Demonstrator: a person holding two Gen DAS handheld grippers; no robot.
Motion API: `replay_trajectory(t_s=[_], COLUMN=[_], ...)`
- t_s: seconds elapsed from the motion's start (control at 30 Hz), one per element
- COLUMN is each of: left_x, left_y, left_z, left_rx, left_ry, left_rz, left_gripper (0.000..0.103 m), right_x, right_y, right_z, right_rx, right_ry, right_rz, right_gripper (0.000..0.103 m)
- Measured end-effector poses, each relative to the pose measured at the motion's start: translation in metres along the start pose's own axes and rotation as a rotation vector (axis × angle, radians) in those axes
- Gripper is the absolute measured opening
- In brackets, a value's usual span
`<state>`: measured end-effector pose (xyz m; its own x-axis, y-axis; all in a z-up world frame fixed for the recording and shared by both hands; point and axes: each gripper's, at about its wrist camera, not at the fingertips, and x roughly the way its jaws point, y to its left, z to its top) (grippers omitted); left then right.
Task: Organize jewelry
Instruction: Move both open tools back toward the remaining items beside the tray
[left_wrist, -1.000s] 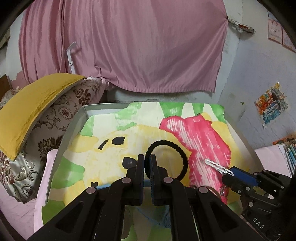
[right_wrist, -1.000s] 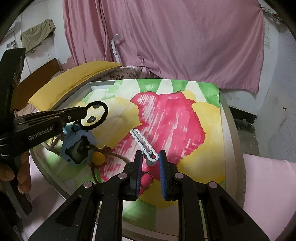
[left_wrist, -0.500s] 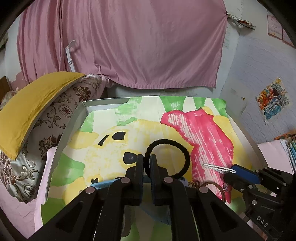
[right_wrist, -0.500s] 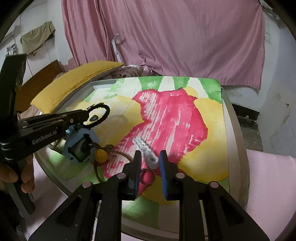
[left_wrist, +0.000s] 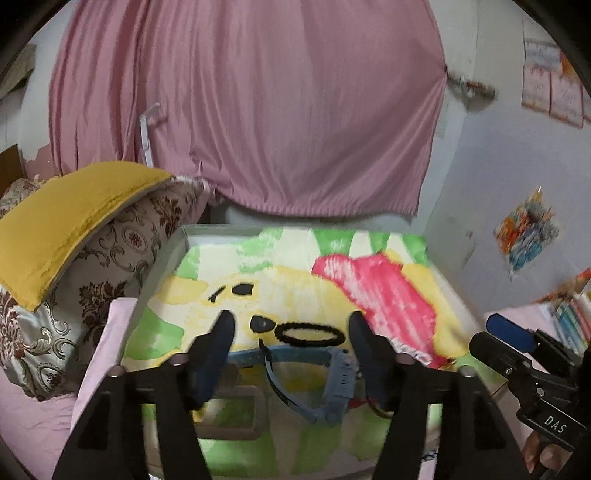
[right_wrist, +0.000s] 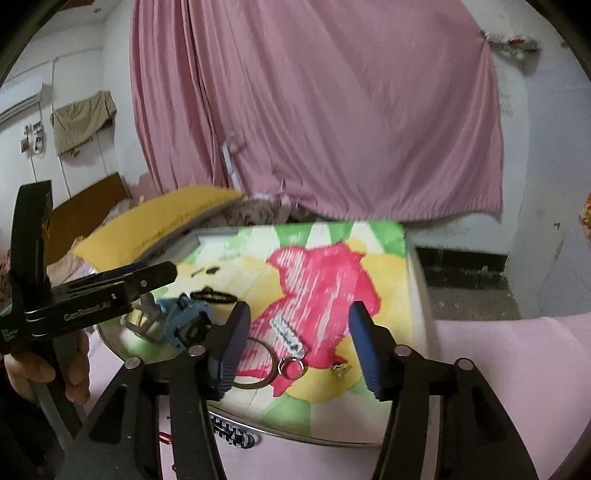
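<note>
A black twisted hair ring (left_wrist: 311, 334) lies flat on the colourful cloth on the tray (left_wrist: 207, 230), just beyond a blue watch (left_wrist: 338, 376). My left gripper (left_wrist: 290, 338) is open and empty above them. In the right wrist view the ring (right_wrist: 213, 296) and watch (right_wrist: 186, 325) lie at the left. A silver hair clip (right_wrist: 288, 336) lies on the red patch, with a small ring (right_wrist: 291, 367), a brown bangle (right_wrist: 258, 363) and a small gold piece (right_wrist: 340, 369) near it. My right gripper (right_wrist: 299, 339) is open and empty over the clip.
A small metal box (right_wrist: 142, 321) stands on the tray's near left beside the watch. Yellow and patterned pillows (left_wrist: 74, 236) lie left of the tray. A pink curtain (left_wrist: 258, 110) hangs behind. Pink bedding (right_wrist: 498, 387) surrounds the tray. Books (left_wrist: 569, 314) are at the far right.
Both grippers have opened. The black hair ring dropped from my left gripper onto the cloth. The silver clip left my right gripper and lies on the red patch. Both grippers pulled back.
</note>
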<state>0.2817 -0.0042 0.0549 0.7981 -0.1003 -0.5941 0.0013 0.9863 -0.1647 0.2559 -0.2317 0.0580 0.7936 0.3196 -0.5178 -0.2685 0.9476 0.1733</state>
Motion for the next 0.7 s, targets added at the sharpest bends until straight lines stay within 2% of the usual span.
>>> replay_trajectory(t_s=[0.07,0.1,0.13,0.23,0.33,0.5,0.7], left_x=[-0.010,-0.016,-0.021,-0.039,-0.051,-0.067,-0.080], left_y=[0.000,-0.001,-0.001,0.001,0.002,0.004,0.001], left_z=[-0.001,-0.002,-0.003,-0.009,-0.016,-0.030,-0.049], left_rx=[0.001,0.003,0.004,-0.003,-0.008,0.000,0.023], left_ry=[-0.032,-0.049,-0.068,-0.130,-0.153,-0.168,-0.186], left_rz=[-0.009,-0.008,-0.008,-0.012,-0.016,-0.019,-0.026], left_gripper=[0.066,0.071,0.078,0.089,0.095,0.100,0.101], right_x=[-0.010,-0.014,-0.019,-0.031,-0.044,-0.059,-0.073], right_y=[0.001,0.001,0.001,0.002,0.002,0.002,0.001], right_z=[0.000,-0.001,-0.001,-0.004,-0.009,-0.017,-0.026], right_rx=[-0.003,-0.007,-0.011,-0.022,-0.035,-0.066,-0.105], right_ry=[-0.031,-0.046,-0.059,-0.097,-0.122,-0.149,-0.152], right_rz=[-0.003,-0.004,-0.005,0.002,0.012,0.009,-0.002], right_gripper=[0.060,0.062,0.067,0.083,0.096,0.099,0.100])
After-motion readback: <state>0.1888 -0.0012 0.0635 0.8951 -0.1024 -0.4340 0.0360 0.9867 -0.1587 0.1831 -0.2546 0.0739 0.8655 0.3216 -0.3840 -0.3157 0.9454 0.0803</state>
